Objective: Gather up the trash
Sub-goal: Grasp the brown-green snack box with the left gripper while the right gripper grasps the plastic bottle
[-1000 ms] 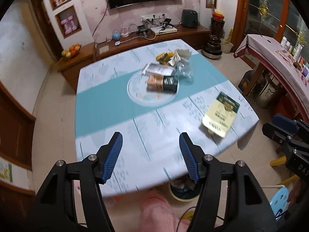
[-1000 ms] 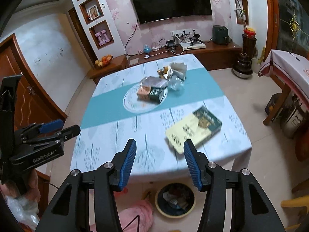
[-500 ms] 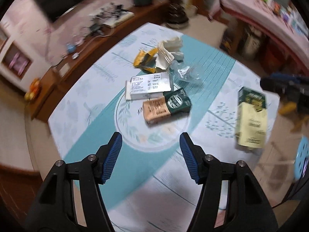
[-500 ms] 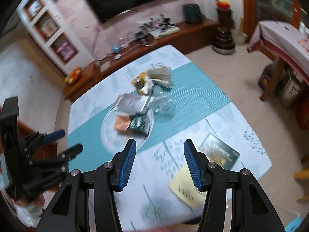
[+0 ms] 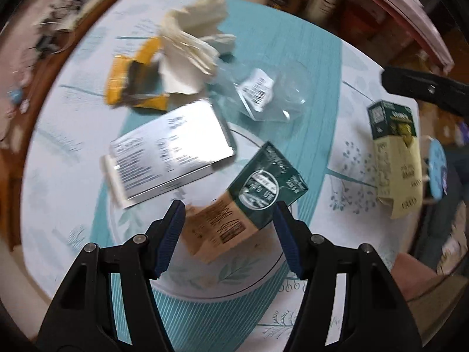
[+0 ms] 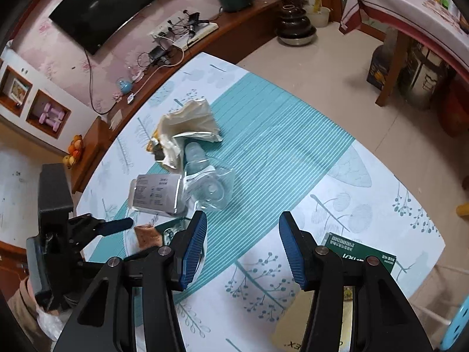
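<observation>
My left gripper [image 5: 228, 234] is open just above a green and tan carton [image 5: 246, 202] lying on a round plate [image 5: 222, 287]. A silver box [image 5: 170, 152], a yellow wrapper [image 5: 132, 82], crumpled white paper [image 5: 193, 44] and a clear plastic pack [image 5: 263, 91] lie beyond it. A green and cream box [image 5: 395, 152] lies at the right. My right gripper [image 6: 240, 246] is open and empty over the teal runner [image 6: 278, 146], with the clear pack [image 6: 211, 187] ahead on its left and the green box [image 6: 360, 252] under its right finger.
The table [image 6: 381, 193] has a floral cloth; its right edge drops to tiled floor. A TV cabinet [image 6: 187, 38] with cables stands behind it. A second covered table [image 6: 410, 6] stands at the far right. A blue stool [image 5: 436, 164] is beside the table.
Both grippers have moved forward and down over the table. The left one has closed in on the green and tan carton. The right one has dropped lower over the runner. Both stay open.
</observation>
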`<state>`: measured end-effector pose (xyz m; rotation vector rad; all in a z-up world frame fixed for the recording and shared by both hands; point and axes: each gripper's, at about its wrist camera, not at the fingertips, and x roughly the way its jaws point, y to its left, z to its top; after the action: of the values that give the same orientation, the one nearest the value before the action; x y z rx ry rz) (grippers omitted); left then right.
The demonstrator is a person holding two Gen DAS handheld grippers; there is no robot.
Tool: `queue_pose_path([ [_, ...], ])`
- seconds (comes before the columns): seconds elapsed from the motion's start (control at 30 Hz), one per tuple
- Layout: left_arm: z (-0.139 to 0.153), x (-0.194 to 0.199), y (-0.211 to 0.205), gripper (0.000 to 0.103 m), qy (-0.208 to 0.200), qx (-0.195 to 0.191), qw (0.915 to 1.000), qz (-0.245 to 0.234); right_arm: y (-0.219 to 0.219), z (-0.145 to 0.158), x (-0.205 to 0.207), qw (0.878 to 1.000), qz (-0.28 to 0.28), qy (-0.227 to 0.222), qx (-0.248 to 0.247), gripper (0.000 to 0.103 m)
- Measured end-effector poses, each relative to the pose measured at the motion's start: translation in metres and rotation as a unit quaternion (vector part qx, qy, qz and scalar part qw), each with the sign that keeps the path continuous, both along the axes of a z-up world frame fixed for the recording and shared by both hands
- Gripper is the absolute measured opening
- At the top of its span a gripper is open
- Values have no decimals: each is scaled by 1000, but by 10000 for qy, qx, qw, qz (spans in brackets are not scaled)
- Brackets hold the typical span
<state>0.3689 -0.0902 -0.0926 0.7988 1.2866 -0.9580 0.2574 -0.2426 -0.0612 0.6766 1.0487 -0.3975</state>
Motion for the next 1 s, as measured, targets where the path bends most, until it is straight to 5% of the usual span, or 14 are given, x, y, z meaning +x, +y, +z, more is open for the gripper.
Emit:
queue_pose_path([
  [0.2, -17, 4, -5, 59, 159, 58, 9989, -430, -7, -18, 14, 9999, -45, 135, 98, 52],
  [0.47, -13, 20, 9, 59, 693, -326, 9968, -226, -11, -25, 39, 9996, -78, 96, 253, 52],
  [1.0, -18, -12, 8, 59, 211, -247, 9985, -430, -25, -60, 87, 9928, -458, 140, 1099, 62],
])
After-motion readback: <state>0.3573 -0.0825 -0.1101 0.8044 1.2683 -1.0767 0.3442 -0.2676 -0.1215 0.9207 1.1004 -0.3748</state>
